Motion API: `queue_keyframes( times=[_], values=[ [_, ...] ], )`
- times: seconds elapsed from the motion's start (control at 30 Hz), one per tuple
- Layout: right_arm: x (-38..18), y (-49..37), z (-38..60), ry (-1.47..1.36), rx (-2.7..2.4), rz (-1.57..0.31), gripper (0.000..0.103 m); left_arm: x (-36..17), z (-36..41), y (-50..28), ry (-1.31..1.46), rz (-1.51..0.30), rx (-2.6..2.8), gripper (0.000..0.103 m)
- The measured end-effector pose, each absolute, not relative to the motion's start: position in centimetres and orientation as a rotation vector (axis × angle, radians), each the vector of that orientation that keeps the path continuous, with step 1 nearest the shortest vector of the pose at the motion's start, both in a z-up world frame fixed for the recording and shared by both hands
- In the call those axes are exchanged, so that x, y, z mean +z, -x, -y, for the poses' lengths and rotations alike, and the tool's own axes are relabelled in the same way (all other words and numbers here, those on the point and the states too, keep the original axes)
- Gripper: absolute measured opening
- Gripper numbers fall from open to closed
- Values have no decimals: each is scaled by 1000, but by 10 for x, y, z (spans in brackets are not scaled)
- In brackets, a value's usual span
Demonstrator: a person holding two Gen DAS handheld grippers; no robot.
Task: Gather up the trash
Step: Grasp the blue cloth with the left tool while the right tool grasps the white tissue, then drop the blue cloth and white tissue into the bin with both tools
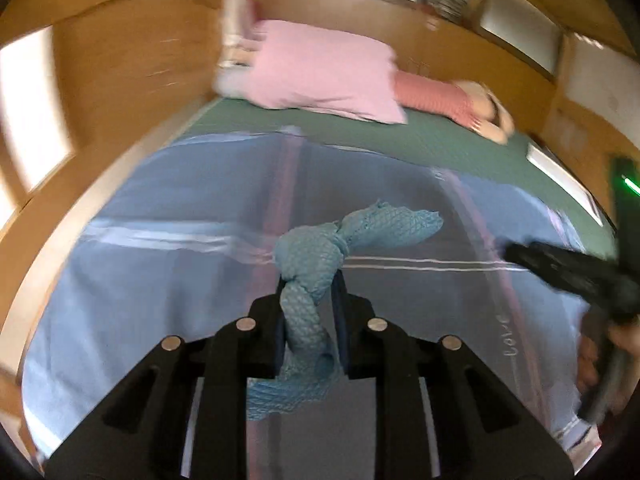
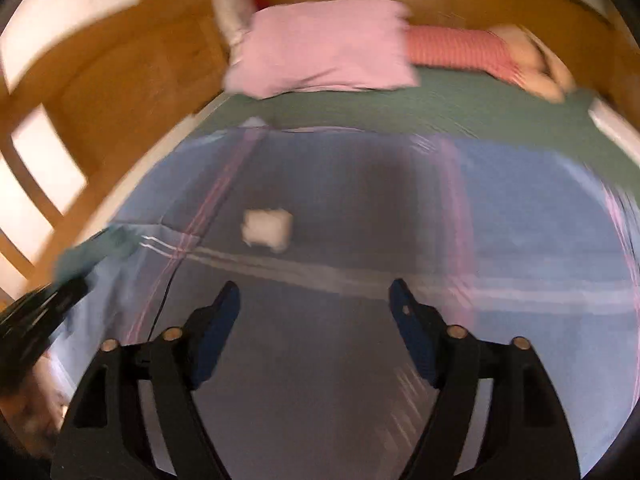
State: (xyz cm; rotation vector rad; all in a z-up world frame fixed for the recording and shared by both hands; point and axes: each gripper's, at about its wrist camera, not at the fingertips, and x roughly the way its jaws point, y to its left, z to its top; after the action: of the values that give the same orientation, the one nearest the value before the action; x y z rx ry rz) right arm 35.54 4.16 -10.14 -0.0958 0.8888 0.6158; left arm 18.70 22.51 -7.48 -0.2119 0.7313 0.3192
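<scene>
My left gripper (image 1: pixel 308 280) is shut on a twisted piece of light blue mesh netting (image 1: pixel 316 256), held above the blue plaid bedspread (image 1: pixel 160 280). One end of the netting fans out to the right, the other hangs down between the fingers. In the right wrist view my right gripper (image 2: pixel 314 292) stands open and empty over the bedspread (image 2: pixel 520 208). A crumpled white paper wad (image 2: pixel 266 230) lies on the cloth ahead of it, slightly left. The left gripper with the blue netting (image 2: pixel 92 248) shows blurred at that view's left edge. The right gripper's black body (image 1: pixel 576 276) shows at the right edge of the left wrist view.
A pink pillow (image 2: pixel 324 48) and a red striped cushion (image 2: pixel 456 52) lie at the head of the bed on a green sheet (image 2: pixel 440 108). A wooden headboard and wall panels (image 2: pixel 132 72) surround the bed on the left and behind. A white flat object (image 1: pixel 564 176) lies on the green sheet at right.
</scene>
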Motion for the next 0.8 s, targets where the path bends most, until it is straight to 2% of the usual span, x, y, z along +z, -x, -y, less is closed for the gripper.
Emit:
queue_keyframes(
  times=[0.13, 0.27, 0.3, 0.33, 0.37, 0.4, 0.53, 0.8],
  values=[
    [-139, -400, -136, 235, 597, -926, 80, -94, -252, -185, 309, -810, 362, 21],
    [-167, -426, -172, 228, 549, -1014, 79, -102, -257, -197, 325, -831, 379, 21],
    [-170, -428, -174, 214, 545, -1026, 75, -102, -258, -200, 338, -834, 363, 21],
    [-173, -429, -175, 185, 551, -1033, 67, -100, -258, -200, 332, -833, 363, 21],
    [-176, -428, -173, 174, 560, -1042, 42, -99, -260, -199, 321, -828, 369, 21],
    [-178, -427, -174, 178, 561, -1054, 24, -97, -260, -199, 312, -822, 375, 21],
    [-168, -410, -162, 180, 567, -1035, 20, -94, -262, -193, 320, -804, 362, 21],
    [-85, -323, -49, 32, 591, -932, 20, -88, -239, -179, 290, -767, 295, 21]
  ],
)
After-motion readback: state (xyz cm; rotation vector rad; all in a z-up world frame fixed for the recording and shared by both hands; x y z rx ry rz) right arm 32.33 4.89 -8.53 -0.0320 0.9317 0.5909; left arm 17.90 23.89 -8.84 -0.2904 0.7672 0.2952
